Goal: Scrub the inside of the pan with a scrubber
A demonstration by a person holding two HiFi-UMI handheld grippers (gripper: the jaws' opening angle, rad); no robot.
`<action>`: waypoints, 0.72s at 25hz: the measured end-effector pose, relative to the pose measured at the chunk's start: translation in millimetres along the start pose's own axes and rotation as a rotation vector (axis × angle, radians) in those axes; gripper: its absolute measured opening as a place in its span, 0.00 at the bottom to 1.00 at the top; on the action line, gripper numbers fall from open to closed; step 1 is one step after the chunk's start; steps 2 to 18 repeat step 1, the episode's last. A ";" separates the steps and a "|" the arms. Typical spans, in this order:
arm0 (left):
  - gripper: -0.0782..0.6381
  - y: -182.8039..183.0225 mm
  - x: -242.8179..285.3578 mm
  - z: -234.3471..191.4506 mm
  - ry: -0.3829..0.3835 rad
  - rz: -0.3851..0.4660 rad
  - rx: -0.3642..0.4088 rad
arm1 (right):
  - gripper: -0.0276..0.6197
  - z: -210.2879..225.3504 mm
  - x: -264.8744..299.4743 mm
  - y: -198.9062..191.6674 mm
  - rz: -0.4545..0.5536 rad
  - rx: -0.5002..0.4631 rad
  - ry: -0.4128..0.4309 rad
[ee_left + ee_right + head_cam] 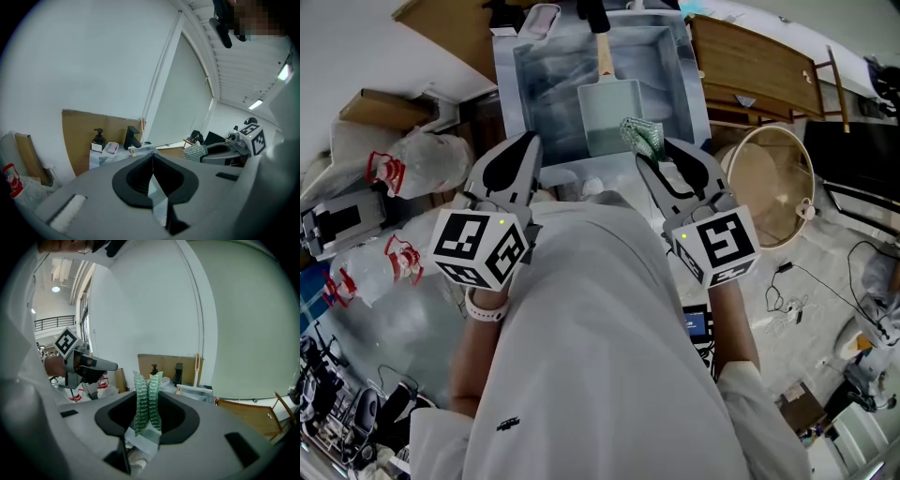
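left gripper (152, 161): jaws shut together, holding nothing
right gripper (147, 404): jaws clamped on green scrubber (142, 387)
pan (611, 117): in sink (534, 66), probably clear of scrubber

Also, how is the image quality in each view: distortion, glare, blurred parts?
Head view: wide-angle bending toward the edges; the sink looks pale with soft glare, the pan is clear. Left gripper view: fisheye, black corners, a mosaic patch top right. Right gripper view: same black corners; the scrubber is sharp against a bright wall.
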State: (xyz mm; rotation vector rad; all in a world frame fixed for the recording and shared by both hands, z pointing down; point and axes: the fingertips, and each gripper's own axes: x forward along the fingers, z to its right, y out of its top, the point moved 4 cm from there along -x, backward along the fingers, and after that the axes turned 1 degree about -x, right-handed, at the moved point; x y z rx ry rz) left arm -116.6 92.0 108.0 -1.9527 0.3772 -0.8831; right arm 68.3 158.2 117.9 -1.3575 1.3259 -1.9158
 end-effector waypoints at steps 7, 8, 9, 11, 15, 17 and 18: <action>0.12 0.0 -0.4 0.3 0.000 -0.001 0.000 | 0.24 0.2 -0.4 -0.5 -0.001 0.003 -0.001; 0.12 0.0 -0.4 0.3 0.000 -0.001 0.000 | 0.24 0.2 -0.4 -0.5 -0.001 0.003 -0.001; 0.12 0.0 -0.4 0.3 0.000 -0.001 0.000 | 0.24 0.2 -0.4 -0.5 -0.001 0.003 -0.001; 0.12 0.0 -0.4 0.3 0.000 -0.001 0.000 | 0.24 0.2 -0.4 -0.5 -0.001 0.003 -0.001; 0.12 0.0 -0.4 0.3 0.000 -0.001 0.000 | 0.24 0.2 -0.4 -0.5 -0.001 0.003 -0.001; 0.12 0.0 -0.4 0.3 0.000 -0.001 0.000 | 0.24 0.2 -0.4 -0.5 -0.001 0.003 -0.001; 0.12 0.0 -0.4 0.3 0.000 -0.001 0.000 | 0.24 0.2 -0.4 -0.5 -0.001 0.003 -0.001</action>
